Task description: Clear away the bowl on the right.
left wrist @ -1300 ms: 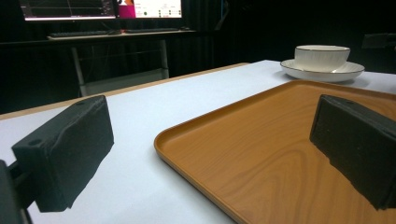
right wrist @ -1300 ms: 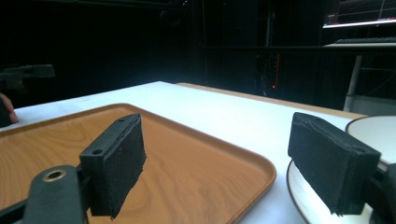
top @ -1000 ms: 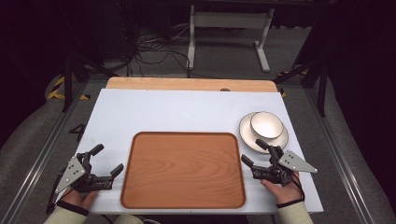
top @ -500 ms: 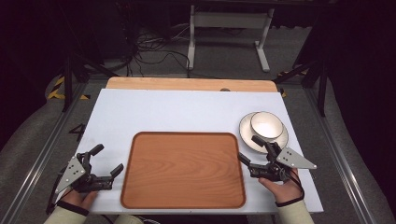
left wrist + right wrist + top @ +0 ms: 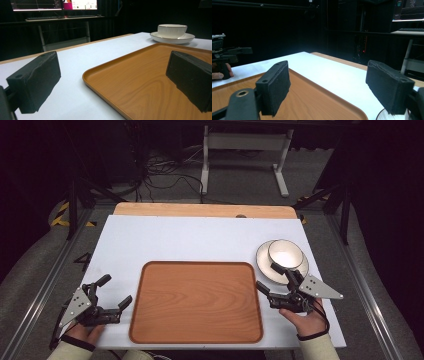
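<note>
Dark is the room around, with cables on the floor and a pale metal stand [image 5: 245, 150] behind the white surface [image 5: 190, 237], which has a wooden strip along its far edge. On the near half of the surface lies a brown wooden tray [image 5: 196, 301] with rounded corners, and nothing is on it. To the right of the tray, near its far right corner, stands a white plate [image 5: 263, 261] with a white bowl [image 5: 285, 253] sitting in it (from the left gripper view the bowl [image 5: 172, 30] and the plate [image 5: 172, 38] are seen beyond the far side of the tray [image 5: 140, 82]).

The left gripper [image 5: 114, 291] is held by a hand [image 5: 82, 332] at the near left corner of the surface, just beside the left edge of the tray. Its jaws are spread wide and hold nothing; one stands over the white surface and the other over the tray.

The right gripper [image 5: 269, 277] is held by the other hand [image 5: 307, 320] at the right side of the tray, with its jaws also wide apart and empty. One jaw is near the edge of the tray and the other reaches over the near rim of the plate. In the right gripper view the tray [image 5: 312, 100] lies below the jaws, and the left gripper [image 5: 243, 51] shows far off at the left.
</note>
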`<state>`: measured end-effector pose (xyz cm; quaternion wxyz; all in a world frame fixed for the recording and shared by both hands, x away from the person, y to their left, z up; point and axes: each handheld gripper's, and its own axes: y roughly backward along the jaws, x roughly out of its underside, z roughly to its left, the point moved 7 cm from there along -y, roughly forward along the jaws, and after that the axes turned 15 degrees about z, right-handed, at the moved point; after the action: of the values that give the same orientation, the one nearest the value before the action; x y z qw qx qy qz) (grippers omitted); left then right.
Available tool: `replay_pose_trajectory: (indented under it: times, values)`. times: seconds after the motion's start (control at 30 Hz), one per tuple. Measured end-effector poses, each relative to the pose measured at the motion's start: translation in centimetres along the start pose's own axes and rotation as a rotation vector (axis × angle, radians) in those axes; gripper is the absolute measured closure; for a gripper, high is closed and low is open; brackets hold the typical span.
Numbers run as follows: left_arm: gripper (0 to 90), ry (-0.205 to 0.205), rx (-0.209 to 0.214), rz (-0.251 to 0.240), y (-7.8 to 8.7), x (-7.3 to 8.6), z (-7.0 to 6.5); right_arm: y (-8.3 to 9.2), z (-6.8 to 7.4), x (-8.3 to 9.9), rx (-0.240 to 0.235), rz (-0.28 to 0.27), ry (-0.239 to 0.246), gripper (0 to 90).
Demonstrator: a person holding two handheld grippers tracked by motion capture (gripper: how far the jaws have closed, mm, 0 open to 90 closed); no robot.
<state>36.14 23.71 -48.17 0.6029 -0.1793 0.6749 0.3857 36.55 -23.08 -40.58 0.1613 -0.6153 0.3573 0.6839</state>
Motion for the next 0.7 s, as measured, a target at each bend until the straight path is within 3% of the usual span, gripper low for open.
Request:
replay_pose_trajectory:
  times: [0.43,0.7]
  values:
    - [0.2,-0.003,0.001,-0.001,0.0,0.0,0.0,0.2,-1.0,-0.9,0.016,0.011,-0.011,21.7]
    - [0.2,0.000,0.001,0.000,0.0,0.0,0.0,0.4,-2.7,-1.5,0.043,0.027,-0.021,21.6]
